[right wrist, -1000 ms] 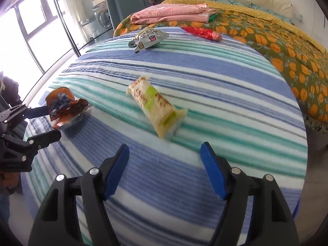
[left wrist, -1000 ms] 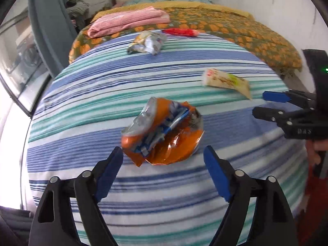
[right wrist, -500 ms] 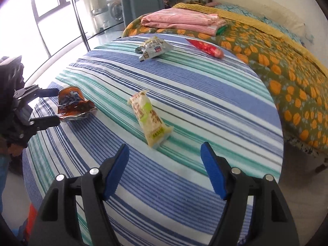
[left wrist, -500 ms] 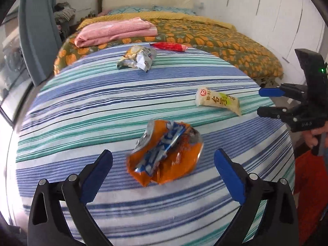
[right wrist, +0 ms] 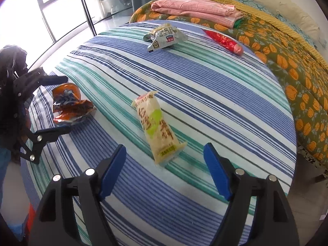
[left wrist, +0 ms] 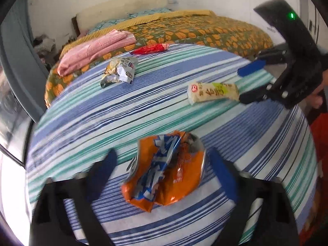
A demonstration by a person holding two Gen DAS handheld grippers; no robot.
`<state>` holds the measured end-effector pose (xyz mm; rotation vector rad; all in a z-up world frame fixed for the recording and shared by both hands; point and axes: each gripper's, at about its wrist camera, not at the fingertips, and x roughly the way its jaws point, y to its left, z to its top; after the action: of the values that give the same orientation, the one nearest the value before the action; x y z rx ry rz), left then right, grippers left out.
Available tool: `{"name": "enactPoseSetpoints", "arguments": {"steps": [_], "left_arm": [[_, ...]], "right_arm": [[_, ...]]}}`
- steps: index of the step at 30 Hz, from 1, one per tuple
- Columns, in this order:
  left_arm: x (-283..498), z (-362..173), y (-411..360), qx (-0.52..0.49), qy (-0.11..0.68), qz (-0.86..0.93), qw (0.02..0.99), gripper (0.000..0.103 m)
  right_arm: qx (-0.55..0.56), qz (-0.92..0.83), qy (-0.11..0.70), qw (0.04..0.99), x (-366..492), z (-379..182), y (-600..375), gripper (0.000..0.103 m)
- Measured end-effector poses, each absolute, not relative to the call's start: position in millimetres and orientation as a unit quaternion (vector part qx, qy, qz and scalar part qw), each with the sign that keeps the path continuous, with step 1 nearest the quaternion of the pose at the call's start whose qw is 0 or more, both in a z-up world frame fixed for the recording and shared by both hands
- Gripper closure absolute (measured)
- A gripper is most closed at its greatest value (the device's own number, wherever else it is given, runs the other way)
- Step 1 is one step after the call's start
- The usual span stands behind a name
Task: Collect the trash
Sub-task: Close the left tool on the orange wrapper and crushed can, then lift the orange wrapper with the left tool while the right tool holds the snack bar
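A crumpled orange snack bag (left wrist: 164,172) lies on the striped bedsheet (left wrist: 143,110). My left gripper (left wrist: 163,152) straddles it with jaws closing; the blurred blue pads stand just off its sides. From the right wrist, the left gripper (right wrist: 61,104) flanks the orange bag (right wrist: 69,106). A cream rice-cracker wrapper (right wrist: 157,127) lies lengthwise, its near end between the fingertips of my right gripper (right wrist: 165,148), whose jaws are opening and touch nothing. The left wrist view shows the right gripper (left wrist: 246,84) at the end of this wrapper (left wrist: 213,92).
Farther back lie a silver-and-yellow bag (left wrist: 120,71) (right wrist: 166,37) and a red wrapper (left wrist: 150,49) (right wrist: 225,41). Folded pink cloth (right wrist: 194,10) rests on an orange-flowered blanket (right wrist: 297,78). A glass door (right wrist: 61,10) stands to the left; the bed edge drops off on the right.
The left gripper's jaws spread wide, then narrowed around the orange bag, and its view rolled. The right gripper drew up to the cream wrapper, its jaws a little wider.
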<state>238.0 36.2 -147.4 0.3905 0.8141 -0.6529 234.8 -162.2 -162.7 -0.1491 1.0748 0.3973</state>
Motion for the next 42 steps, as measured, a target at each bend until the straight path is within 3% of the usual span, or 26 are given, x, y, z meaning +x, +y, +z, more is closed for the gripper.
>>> {"name": "enactPoseSetpoints", "arguments": {"steps": [4, 7, 9, 15, 18, 24, 26, 28, 33, 39, 41, 42], "left_arm": [[239, -143, 40, 0.158, 0.383, -0.306, 0.857, 0.040], [237, -140, 39, 0.149, 0.383, -0.290, 0.864, 0.045], [237, -137, 38, 0.141, 0.383, -0.274, 0.871, 0.050], [244, -133, 37, 0.125, 0.403, -0.246, 0.873, 0.050], [242, -133, 36, 0.139, 0.408, -0.237, 0.871, 0.038], [239, -139, 44, 0.146, 0.409, -0.240, 0.868, 0.034], [238, -137, 44, 0.149, 0.407, -0.237, 0.869, 0.030], [235, -133, 44, 0.157, 0.399, -0.241, 0.870, 0.021], [229, -130, 40, 0.183, 0.395, -0.256, 0.863, 0.010], [243, -138, 46, 0.170, 0.408, -0.235, 0.866, 0.011], [247, -141, 47, 0.163, 0.417, -0.239, 0.862, 0.023], [249, -145, 47, 0.165, 0.427, -0.239, 0.856, 0.036]], "right_arm": [[-0.101, 0.197, 0.513, 0.829, 244, -164, -150, 0.029], [-0.116, 0.201, 0.521, 0.822, 251, -168, -144, 0.043], [-0.122, 0.199, 0.528, 0.816, 256, -174, -141, 0.044], [-0.124, 0.194, 0.534, 0.814, 262, -183, -138, 0.063], [-0.122, 0.189, 0.533, 0.816, 262, -183, -138, 0.063], [-0.115, 0.182, 0.530, 0.820, 260, -180, -141, 0.062], [-0.111, 0.178, 0.529, 0.822, 260, -177, -142, 0.047], [-0.098, 0.177, 0.524, 0.828, 259, -172, -145, 0.040], [-0.099, 0.181, 0.527, 0.825, 259, -169, -144, 0.039], [-0.119, 0.183, 0.524, 0.823, 258, -171, -134, 0.039], [-0.124, 0.181, 0.525, 0.822, 259, -173, -131, 0.039], [-0.126, 0.180, 0.526, 0.822, 260, -174, -130, 0.039]]}}
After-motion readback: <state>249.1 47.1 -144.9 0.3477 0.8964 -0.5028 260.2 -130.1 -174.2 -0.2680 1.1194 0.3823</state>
